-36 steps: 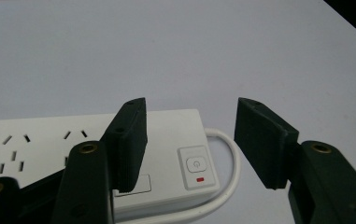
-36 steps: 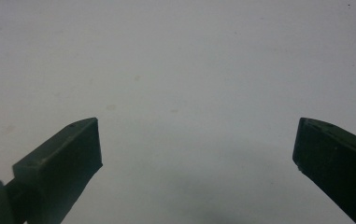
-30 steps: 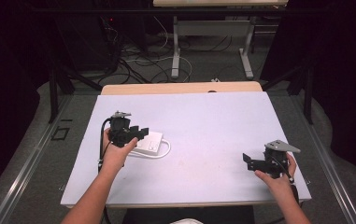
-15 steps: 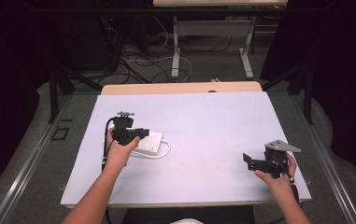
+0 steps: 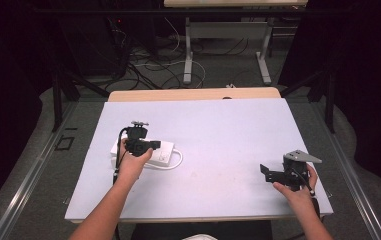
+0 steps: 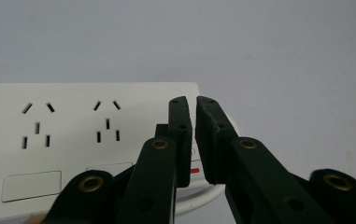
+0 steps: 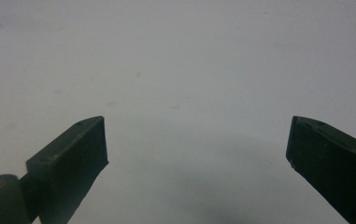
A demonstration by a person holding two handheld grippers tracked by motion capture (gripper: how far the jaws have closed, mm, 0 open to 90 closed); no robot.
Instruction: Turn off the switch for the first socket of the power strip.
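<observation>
White plastic is lying under the left gripper: a power strip with two socket groups showing their slots, sitting to the left of the jaws in the left gripper view. Two blank rectangular label panels are lying along its near edge, with no readable writing, brand or lettering on them. A small red mark is sitting on the strip's face right behind the jaw tips, beside a dark raised part that is too hidden to identify. The jaws have just been closing and are now standing nearly together, only a thin slit between the pads, hovering over the strip's right end; nothing can be seen pinched between them. A white cable is looping out past that end, on the side away from the person's wrist.

Off to the far side of the pale table, the right gripper is resting low with its jaws spread wide apart, bare tabletop between them, well away from the power strip.
</observation>
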